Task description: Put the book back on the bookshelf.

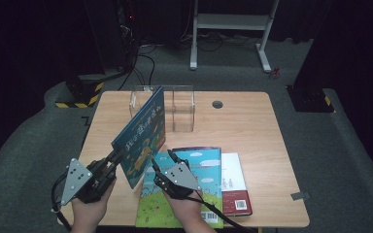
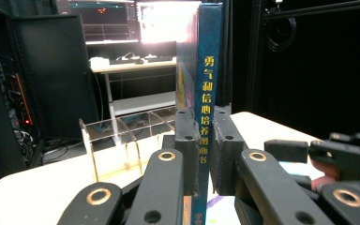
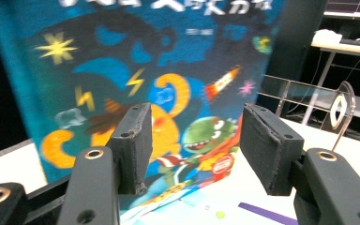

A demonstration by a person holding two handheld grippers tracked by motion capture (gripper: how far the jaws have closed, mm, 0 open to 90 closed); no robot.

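Blue picture book (image 1: pixel 141 138) is standing on edge above the table's (image 1: pixel 252 126) near left, the left gripper (image 1: pixel 110 162) pinching its spine with jaws closed tight. The right gripper (image 1: pixel 161 162) is waiting just beside the cover, jaws spread wide and holding nothing. Judging by the clear acrylic rack (image 1: pixel 175 109) beyond, keeping the book upright and steadying its free edge should be helping it enter a slot cleanly.
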